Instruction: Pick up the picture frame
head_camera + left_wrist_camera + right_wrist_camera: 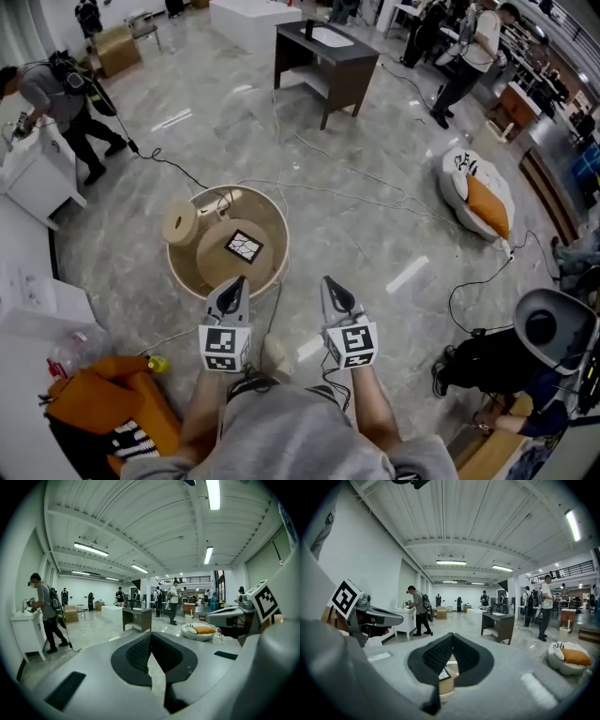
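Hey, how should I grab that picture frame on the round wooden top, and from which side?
Take the picture frame by its near border, coming low from the person's side with the left tongs, which are shut and must open first. It seems to lie flat, turned askew, on the round wooden top.

- head cam: up high, steeply down at the floor (375,234), left gripper (238,281) and right gripper (330,281) close below
- gripper cams: low, roughly level, looking past their jaws down the hall
- all three catch the desk (323,56) and cushion (487,202)
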### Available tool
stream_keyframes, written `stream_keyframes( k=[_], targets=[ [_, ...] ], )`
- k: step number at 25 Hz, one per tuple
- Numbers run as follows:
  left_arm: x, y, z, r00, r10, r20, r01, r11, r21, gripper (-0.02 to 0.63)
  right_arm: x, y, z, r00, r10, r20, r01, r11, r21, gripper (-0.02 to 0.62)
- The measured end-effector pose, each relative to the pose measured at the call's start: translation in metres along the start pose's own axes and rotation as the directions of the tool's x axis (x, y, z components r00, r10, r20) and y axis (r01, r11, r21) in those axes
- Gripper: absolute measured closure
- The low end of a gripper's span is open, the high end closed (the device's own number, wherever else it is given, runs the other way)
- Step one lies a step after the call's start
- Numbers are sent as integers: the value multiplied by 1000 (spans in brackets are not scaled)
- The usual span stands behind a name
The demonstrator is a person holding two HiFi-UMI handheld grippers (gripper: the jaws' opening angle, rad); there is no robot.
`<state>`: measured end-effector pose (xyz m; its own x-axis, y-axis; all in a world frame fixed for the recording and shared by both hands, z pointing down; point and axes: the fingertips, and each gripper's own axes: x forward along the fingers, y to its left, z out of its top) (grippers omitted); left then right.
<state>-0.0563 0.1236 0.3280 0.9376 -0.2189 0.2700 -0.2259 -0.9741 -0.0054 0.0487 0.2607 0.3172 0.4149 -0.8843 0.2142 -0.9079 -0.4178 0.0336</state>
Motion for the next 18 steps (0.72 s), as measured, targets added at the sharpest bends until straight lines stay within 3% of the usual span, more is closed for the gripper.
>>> stream_keyframes(
  k=[9,18],
  targets=[
    [36,57,12,993,116,-9,-116,993,-14,589,94,3,13,991,135,-6,-135,991,-13,597],
    [23,120,3,965,260,-15,-261,963,-70,589,158,41,25,965,264,-15,-264,963,-46,597]
  ],
)
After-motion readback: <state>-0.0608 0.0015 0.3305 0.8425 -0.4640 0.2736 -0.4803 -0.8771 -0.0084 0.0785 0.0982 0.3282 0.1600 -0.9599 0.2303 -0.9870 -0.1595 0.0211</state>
